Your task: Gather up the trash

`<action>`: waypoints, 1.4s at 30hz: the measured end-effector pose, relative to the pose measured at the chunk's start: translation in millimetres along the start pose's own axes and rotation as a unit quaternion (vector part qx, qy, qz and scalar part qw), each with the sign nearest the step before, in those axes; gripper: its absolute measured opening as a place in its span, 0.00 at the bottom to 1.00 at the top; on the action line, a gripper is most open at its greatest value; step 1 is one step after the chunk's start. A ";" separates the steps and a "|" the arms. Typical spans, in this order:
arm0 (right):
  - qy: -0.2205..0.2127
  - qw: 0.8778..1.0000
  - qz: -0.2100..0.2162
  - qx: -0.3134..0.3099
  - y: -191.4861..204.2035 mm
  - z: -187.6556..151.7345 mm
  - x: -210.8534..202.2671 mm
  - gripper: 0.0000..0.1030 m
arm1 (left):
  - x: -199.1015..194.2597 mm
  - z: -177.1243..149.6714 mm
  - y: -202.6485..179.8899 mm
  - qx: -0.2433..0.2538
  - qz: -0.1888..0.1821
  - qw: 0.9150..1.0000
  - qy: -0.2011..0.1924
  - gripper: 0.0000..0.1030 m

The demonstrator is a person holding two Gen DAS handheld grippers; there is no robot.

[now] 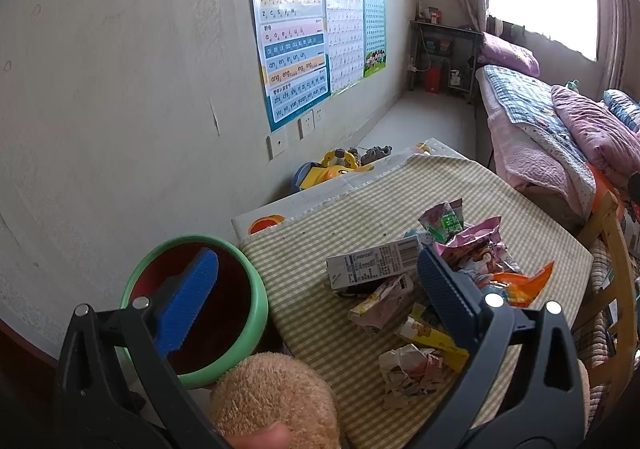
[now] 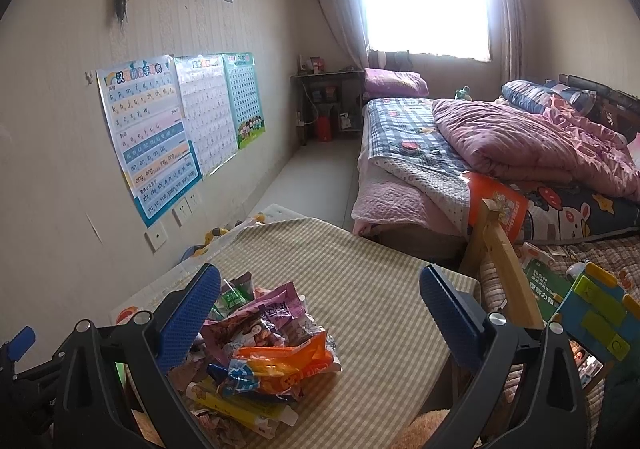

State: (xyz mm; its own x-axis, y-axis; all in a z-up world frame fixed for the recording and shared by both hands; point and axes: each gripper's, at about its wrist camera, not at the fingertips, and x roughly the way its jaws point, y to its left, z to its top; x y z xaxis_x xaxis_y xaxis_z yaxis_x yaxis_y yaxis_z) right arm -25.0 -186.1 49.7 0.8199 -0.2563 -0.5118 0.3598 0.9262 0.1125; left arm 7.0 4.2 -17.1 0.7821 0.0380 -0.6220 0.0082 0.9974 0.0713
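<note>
While nothing is gripped: step: approach; left gripper (image 1: 316,289) and right gripper (image 2: 320,313) both spread, empty
Trash: wrapper pile (image 1: 420,281) on checked cloth (image 1: 332,221), beside green bin (image 1: 196,309)
Next: probably close on a wrapper; carry to bin

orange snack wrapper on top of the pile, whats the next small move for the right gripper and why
Probably ease the right gripper down and left so its open fingers straddle the orange snack wrapper. It lies topmost on the pile on the striped tablecloth, unheld, and the green-rimmed bin stands open beside the table.
</note>
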 end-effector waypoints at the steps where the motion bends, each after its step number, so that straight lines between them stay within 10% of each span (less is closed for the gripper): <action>1: 0.001 1.000 0.000 0.000 -0.3 -0.1 0.1 0.93 | 0.4 0.0 0.3 -0.001 0.000 1.000 0.000 0.95; 28: 0.012 1.000 -0.001 0.003 0.1 -3.9 5.5 0.93 | 2.7 -0.3 11.3 -0.029 -0.004 1.000 -0.001 0.95; 34: 0.026 1.000 0.001 0.001 -0.4 -8.5 14.3 0.93 | 15.9 -11.9 1.9 0.026 0.026 0.999 0.004 0.95; 42: 0.066 0.998 0.010 0.006 -5.2 -20.2 33.7 0.93 | 84.0 -13.6 -22.8 0.144 -0.048 0.987 0.046 0.95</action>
State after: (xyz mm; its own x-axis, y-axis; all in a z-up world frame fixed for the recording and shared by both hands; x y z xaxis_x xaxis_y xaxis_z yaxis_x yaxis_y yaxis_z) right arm -8.3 -194.0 14.7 0.7611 -0.1982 -0.6176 0.3494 0.9275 0.1330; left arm 64.0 -14.4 -81.6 0.7094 -0.0369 -0.7039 0.2659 0.9389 0.2187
